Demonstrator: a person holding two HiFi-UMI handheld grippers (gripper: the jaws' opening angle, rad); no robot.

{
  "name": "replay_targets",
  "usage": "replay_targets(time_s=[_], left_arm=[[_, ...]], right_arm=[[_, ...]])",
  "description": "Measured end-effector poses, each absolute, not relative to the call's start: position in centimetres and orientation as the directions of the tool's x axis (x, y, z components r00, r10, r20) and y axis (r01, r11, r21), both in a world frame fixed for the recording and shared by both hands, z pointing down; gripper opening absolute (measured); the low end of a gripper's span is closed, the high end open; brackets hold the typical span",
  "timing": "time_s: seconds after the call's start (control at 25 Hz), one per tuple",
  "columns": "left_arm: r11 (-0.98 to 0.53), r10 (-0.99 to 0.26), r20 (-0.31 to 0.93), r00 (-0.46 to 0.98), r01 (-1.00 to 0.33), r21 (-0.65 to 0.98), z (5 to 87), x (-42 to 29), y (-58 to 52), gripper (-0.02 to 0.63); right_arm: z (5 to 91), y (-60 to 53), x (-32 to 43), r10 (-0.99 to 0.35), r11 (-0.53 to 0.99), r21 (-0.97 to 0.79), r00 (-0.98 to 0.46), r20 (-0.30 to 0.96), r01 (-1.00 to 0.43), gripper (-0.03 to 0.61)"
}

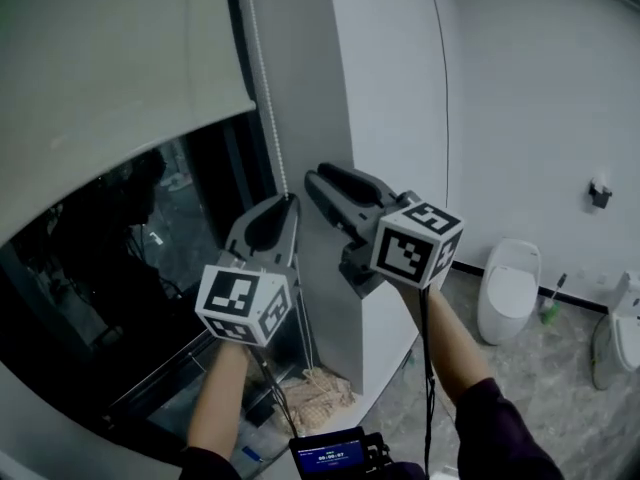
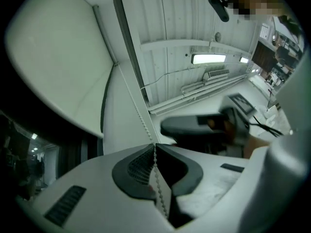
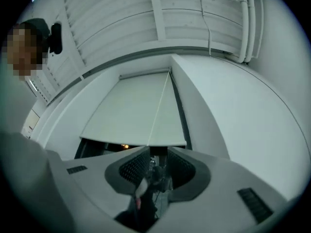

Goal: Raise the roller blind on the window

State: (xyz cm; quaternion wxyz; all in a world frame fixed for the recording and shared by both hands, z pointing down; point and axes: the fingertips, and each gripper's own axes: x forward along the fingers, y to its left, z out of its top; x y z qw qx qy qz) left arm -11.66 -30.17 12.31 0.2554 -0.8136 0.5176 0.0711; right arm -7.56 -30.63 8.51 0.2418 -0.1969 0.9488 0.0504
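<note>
Head view: the left gripper [image 1: 291,200] is pinching the bead chain [image 1: 262,68] at centre frame, probably to hold tension. The right gripper [image 1: 311,182] jaws are standing spread just beside it, likely for regrasping. The roller blind [image 1: 110,68] is hanging partly raised at upper left.

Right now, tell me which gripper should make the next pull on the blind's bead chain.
Left. The left gripper is shut on the bead chain; the right gripper stands open, gripping nothing.
</note>
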Motion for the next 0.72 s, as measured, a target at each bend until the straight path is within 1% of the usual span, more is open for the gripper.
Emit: replay_targets(time_s=[0.16,0.24,0.4,0.44,0.56,0.64,0.72], left_arm=[[-0.333,-0.819,-0.331,0.469,-0.858,-0.391,17.7,-10.0,-29.8,0.017],[-0.358,-0.819,-0.305,0.487,-0.847,-0.392,20.5,-9.1,-29.4,0.017],[-0.403,-0.814,-0.276,0.511,-0.839,-0.365,24.7,-8.5,-28.4,0.017],[-0.409,-0.812,-0.279,0.512,-0.841,-0.353,25.1,-8.7,-28.2,0.017],[-0.448,-0.805,-0.284,0.521,-0.847,-0.284,24.9,-10.1,-27.8,0.018],[-0.459,-0.798,-0.319,0.511,-0.859,-0.227,23.6,-11.8,-27.7,0.018],[-0.45,-0.79,-0.37,0.488,-0.873,-0.19,21.1,-13.6,-27.6,0.018]], right_arm=[[3.3,-31.7,-8.6,-0.344,0.914,0.013,-0.792,-0.505,-0.405,0.093],[1.6,-31.8,-9.5,-0.341,0.906,0.045,-0.791,-0.508,-0.42,0.092],[1.1,-31.7,-11.1,-0.362,0.882,0.094,-0.792,-0.492,-0.461,0.085],[1.3,-31.7,-11.2,-0.369,0.873,0.108,-0.789,-0.491,-0.475,0.026],[1.4,-31.4,-11.0,-0.39,0.823,0.172,-0.757,-0.524,-0.542,0.017],[1.9,-31.0,-11.0,-0.397,0.794,0.21,-0.748,-0.533,-0.571,0.017],[3.2,-30.6,-11.4,-0.391,0.797,0.225,-0.763,-0.515,-0.56,0.017]])
